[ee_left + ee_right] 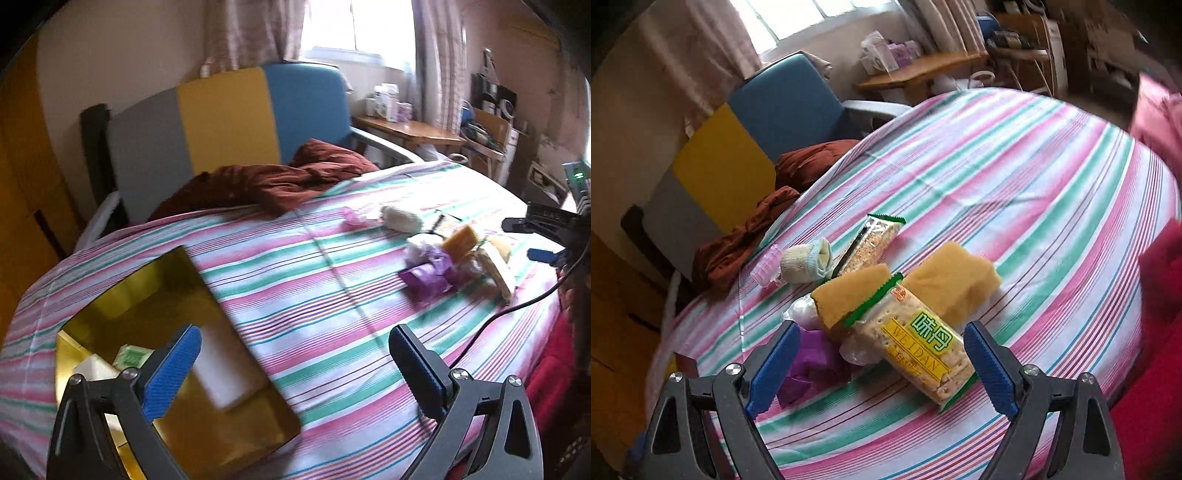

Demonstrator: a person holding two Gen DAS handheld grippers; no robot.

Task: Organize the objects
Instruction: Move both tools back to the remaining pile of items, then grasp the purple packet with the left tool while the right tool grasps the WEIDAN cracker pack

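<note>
Right wrist view shows the right hand-held gripper with jaws wide apart and empty, above one cracker packet on the striped bed. Touching the packet lie two yellow sponges; beyond it, one sesame bar and one sock. Left hand-held gripper, also apart, hangs over one golden box.

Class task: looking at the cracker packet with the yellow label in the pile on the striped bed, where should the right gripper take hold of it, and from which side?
Grip the cracker packet across its narrow width at mid-length, coming from above. It lies flat on top, long sides exposed, framed by the open right gripper.
</note>
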